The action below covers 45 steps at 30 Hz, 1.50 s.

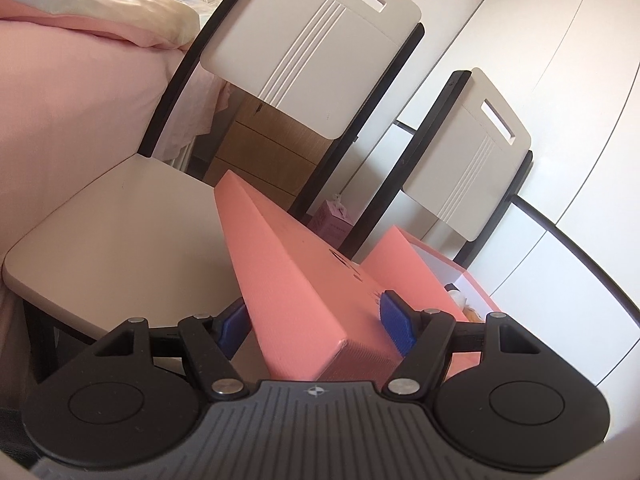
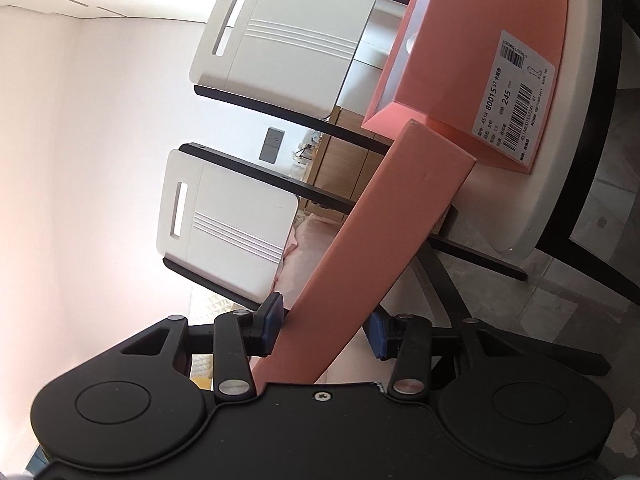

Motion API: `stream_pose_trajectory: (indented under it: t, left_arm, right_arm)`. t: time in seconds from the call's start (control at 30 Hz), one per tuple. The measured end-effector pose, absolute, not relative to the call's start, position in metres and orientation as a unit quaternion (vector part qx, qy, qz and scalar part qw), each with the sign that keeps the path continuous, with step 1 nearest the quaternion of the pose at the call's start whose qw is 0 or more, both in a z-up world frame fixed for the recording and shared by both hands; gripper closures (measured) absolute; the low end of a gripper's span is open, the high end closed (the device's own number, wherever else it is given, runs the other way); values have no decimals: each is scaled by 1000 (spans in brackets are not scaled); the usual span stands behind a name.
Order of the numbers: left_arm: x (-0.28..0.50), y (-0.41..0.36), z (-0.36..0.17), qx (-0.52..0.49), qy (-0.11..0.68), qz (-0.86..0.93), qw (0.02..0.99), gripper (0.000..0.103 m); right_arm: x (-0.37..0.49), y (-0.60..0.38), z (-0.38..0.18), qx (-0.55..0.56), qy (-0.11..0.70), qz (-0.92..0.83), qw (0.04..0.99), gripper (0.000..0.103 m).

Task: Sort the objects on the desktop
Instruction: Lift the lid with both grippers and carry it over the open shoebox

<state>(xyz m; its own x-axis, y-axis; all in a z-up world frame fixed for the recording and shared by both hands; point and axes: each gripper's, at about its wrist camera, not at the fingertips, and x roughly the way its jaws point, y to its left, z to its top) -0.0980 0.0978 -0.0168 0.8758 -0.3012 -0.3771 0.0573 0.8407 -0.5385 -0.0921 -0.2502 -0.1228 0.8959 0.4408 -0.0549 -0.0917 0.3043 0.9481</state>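
1. Left wrist view: the left tongs (image 1: pixel 316 326) clamp the pink box lid (image 1: pixel 292 264) between their blue pads (image 1: pixel 394 326), the lid running toward 11 o'clock over a white chair seat (image 1: pixel 120 236). The open pink box (image 1: pixel 404 272) sits at 2 o'clock.
2. Right wrist view: the right tongs (image 2: pixel 326 330) grip the same pink box lid (image 2: pixel 376 240), which rises toward 1 o'clock and reaches the labelled pink box (image 2: pixel 472 68) resting on a chair seat (image 2: pixel 560 160).
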Motion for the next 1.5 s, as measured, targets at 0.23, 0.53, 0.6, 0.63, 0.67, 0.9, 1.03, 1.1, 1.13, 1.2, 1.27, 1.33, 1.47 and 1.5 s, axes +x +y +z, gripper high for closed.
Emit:
stream_pose_trajectory:
  t: [0.23,0.53,0.6,0.63,0.67,0.9,1.03,1.1,1.13,1.2,1.27,1.33,1.47,1.5]
  left_arm:
    - [-105,97,-5,-272,200,-97,936,29]
    - [-107,78,15,-268,157,-111,944,29]
    - [-106,71,20,-268,151,-115,945,29]
    - [-104,67,22,-269,149,-117,944,29]
    - [-103,63,23,-272,146,-119,944,29]
    - [-87,26,33,-273,146,-146,940,29]
    - [-78,0,42,-262,147,-156,941,29]
    - [-73,-12,47,-260,147,-161,941,29]
    - [-71,-19,50,-260,148,-163,940,29]
    - [-65,-31,54,-261,153,-168,938,28]
    - [-58,-44,58,-262,160,-173,936,28]
    - [-52,-55,59,-264,165,-178,934,28]
    - [-40,-80,48,-266,160,-187,932,28]
    - [-37,-86,43,-270,163,-189,930,28]
  right_arm:
    - [-98,-253,-103,554,137,192,799,58]
    - [-103,-276,-83,539,102,214,809,57]
    - [-101,-283,-77,537,96,215,810,57]
    - [-100,-287,-74,535,94,215,811,57]
    - [-100,-292,-71,533,91,215,813,57]
    - [-91,-328,-46,521,77,207,825,57]
    - [-85,-354,-38,525,75,205,823,57]
    - [-81,-366,-31,521,72,204,825,57]
    - [-80,-372,-28,519,71,204,827,57]
    - [-76,-387,-22,512,70,202,832,57]
    - [-71,-400,-15,501,73,203,838,57]
    - [-66,-413,-16,494,76,197,843,57]
    - [-58,-438,-24,485,83,181,851,57]
    - [-56,-444,-26,483,85,177,853,56]
